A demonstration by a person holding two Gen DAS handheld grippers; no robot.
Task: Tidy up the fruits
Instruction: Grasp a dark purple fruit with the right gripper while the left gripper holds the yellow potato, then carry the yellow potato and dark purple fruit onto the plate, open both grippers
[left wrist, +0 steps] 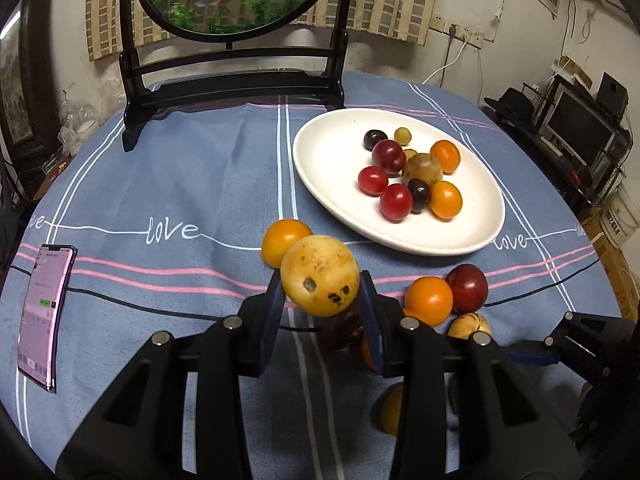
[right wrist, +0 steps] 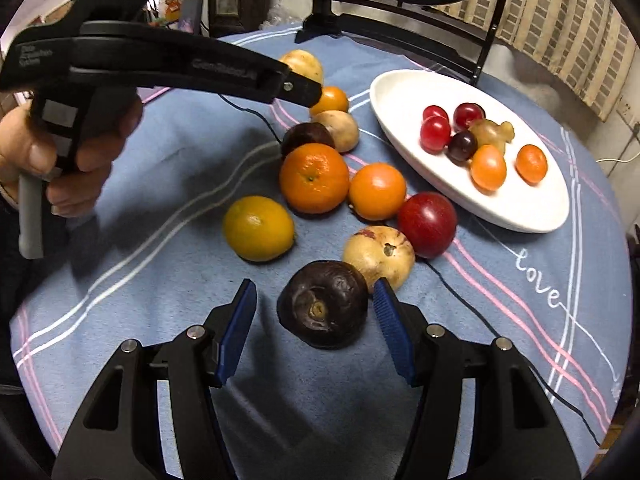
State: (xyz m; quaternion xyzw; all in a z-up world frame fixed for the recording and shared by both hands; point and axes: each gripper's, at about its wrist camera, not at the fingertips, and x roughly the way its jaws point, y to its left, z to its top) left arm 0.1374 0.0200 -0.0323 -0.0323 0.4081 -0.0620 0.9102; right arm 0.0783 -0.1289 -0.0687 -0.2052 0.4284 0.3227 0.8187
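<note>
The left gripper point(left wrist: 322, 292) pinches a round yellow, brown-speckled fruit point(left wrist: 319, 276) between its blue pads, holding it raised above the blue striped tablecloth point(left wrist: 180, 184) short of the oval white plate point(left wrist: 332, 160). Only the left wrist view shows that grip head-on; in the right wrist view the same tool appears from the side as a long black bar in a person's hand point(right wrist: 60, 152), with the yellow fruit point(right wrist: 304, 62) peeking past its tip. The right gripper point(right wrist: 316, 320) stands spread wide, its blue pads on either side of a wrinkled dark purple fruit point(right wrist: 324, 310) lying on the cloth, touching neither pad. That fruit does not show in the left view, where only a sliver of the right tool point(left wrist: 592, 344) enters at the edge. The right view also lays out the loose pile: a large orange mandarin point(right wrist: 314, 178), a yellow citrus point(right wrist: 258, 228), a shiny red plum point(right wrist: 427, 224) and a pale tan fruit point(right wrist: 378, 256) just beside the purple one. The plate holds small red, dark and orange fruits in both views. The left view alone shows a pink-lit phone point(left wrist: 46, 316) lying at the cloth's left side and a black wooden stand with a round goldfish picture point(left wrist: 232, 76) behind the plate.
</note>
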